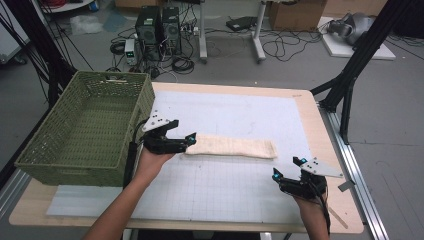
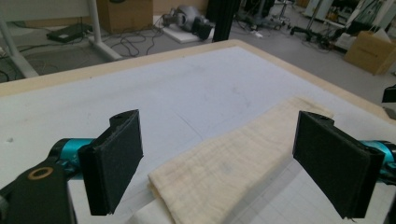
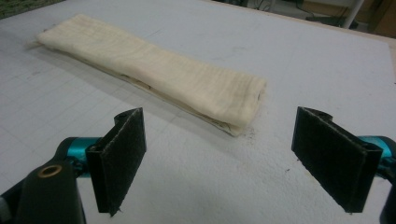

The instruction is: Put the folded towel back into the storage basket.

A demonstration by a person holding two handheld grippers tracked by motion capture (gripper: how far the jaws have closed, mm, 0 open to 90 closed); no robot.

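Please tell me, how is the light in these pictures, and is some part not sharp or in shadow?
High view: even, soft light, the folded cloth slightly soft, the floor cables behind the table dimmer. Left gripper view: the left claw is dark and a bit blurred, the cloth between its jaws sharper. Right gripper view: the cloth is clear with a thin shadow along its near edge; the right claw is dark.

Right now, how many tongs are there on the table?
2. The left tongs sit open at the folded cloth's left end, beside the green basket. The right tongs hover open near the table's right edge.
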